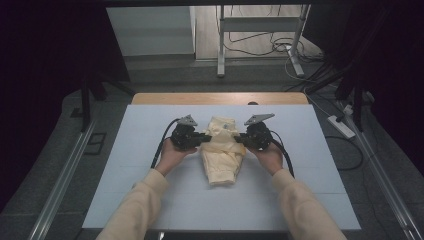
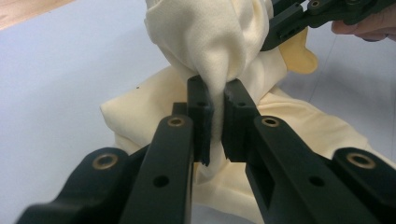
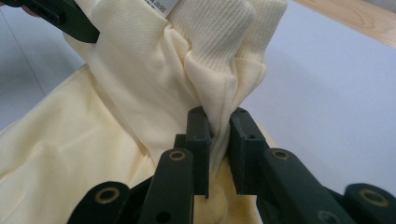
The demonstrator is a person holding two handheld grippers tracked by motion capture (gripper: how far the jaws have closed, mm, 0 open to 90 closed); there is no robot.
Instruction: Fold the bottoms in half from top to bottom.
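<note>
- The left tongs [image 1: 206,137] sit at the left edge of the cream garment [image 1: 221,160], pointing inward toward its middle. In the left gripper view the left tongs [image 2: 217,119] are clenched on a pinched-up ridge of the cloth, with fabric squeezed between the two black pads.
- The garment lies in the middle of the white worktop [image 1: 125,165], its long axis running from the far side toward the person. The far part is bunched and lifted between the two tools, while the near part lies flat and tapers toward the person's sleeves.
- The right tongs [image 1: 239,139] come in from the opposite side, facing the left ones straight across the cloth. In the right gripper view the right tongs [image 3: 219,140] grip a fold just below the ribbed band [image 3: 224,28], and that band stands up above the pads.
- Both grips are level with each other across the narrow way of the garment, so neither hand is nearer. As I read it, the coming move turns on this: the cloth sits between the two tools, and a fold toward the person would carry the lifted far part along the long axis onto the flat near part.
</note>
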